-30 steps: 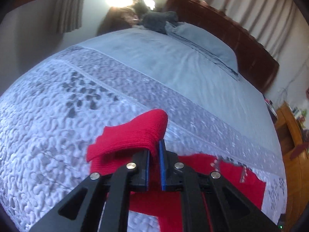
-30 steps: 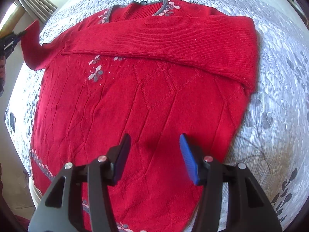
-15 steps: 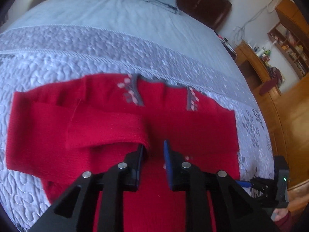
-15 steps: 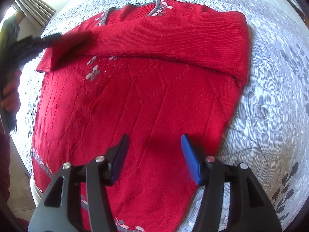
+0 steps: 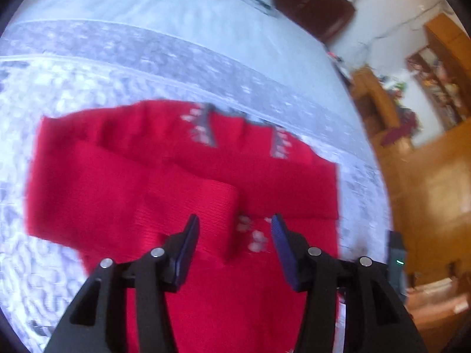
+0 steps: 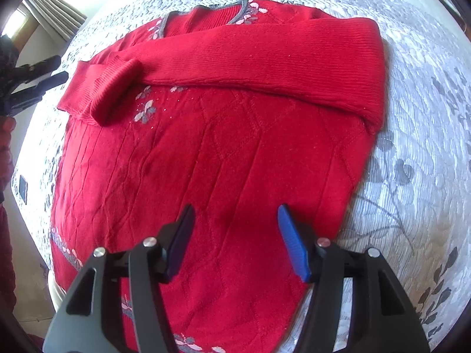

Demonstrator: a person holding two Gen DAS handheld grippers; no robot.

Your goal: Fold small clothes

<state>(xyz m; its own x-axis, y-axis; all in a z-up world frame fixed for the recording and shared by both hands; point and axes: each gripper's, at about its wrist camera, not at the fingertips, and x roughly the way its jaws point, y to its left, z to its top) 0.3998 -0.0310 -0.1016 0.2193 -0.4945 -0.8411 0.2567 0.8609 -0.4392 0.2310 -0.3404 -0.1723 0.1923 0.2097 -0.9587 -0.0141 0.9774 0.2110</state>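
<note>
A red knit sweater (image 6: 223,153) with grey and pink flower trim lies flat on the bed, neck at the far side. One sleeve (image 6: 265,67) is folded across the chest from the right. The other sleeve's cuff (image 6: 109,88) lies folded over at the left. My left gripper (image 5: 234,232) is open and empty just above that cuff (image 5: 203,206); it also shows at the left edge of the right wrist view (image 6: 32,82). My right gripper (image 6: 235,226) is open and empty above the sweater's lower body.
The bed has a quilted grey-white cover (image 6: 412,158) with leaf patterns and a pale blue sheet (image 5: 164,14) beyond. A dark wooden headboard (image 5: 312,3) and wooden furniture (image 5: 426,176) stand to the right. Curtains (image 6: 50,14) hang at the left.
My left gripper carried the sleeve cuff over the sweater's chest, opened and let it go. The cuff now lies on the sweater. My right gripper stayed open and nearly still.
</note>
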